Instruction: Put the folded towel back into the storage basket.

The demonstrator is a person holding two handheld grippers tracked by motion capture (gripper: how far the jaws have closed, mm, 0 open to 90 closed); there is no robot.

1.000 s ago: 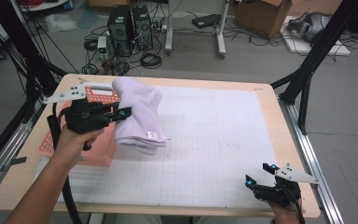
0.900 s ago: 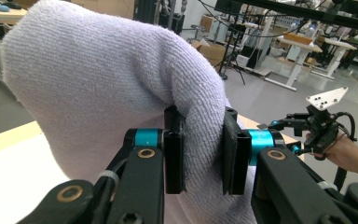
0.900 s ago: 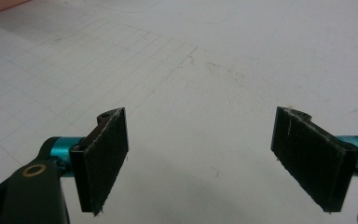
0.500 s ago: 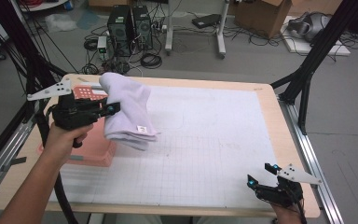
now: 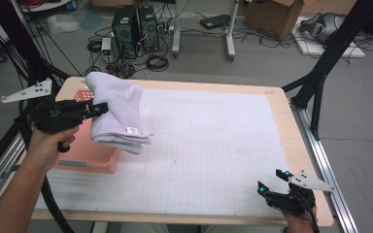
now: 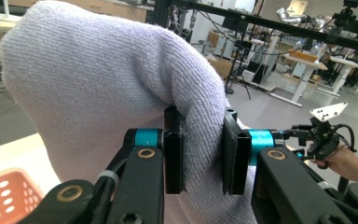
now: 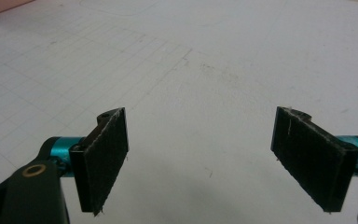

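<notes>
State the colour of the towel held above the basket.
Pale lilac, nearly white; the towel shows best in the left gripper view.

I'm in a lab: gridded table [image 5: 213,160] on a black frame [image 5: 320,73], PC towers [image 5: 136,29] and loose cables [image 5: 158,62] on grey floor, cardboard boxes [image 5: 277,17], desks [image 6: 303,74] behind.

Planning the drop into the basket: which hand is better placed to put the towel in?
Left. Its fingers already clamp the folded towel above the pink basket; the right gripper is open at the table's near right corner.
</notes>
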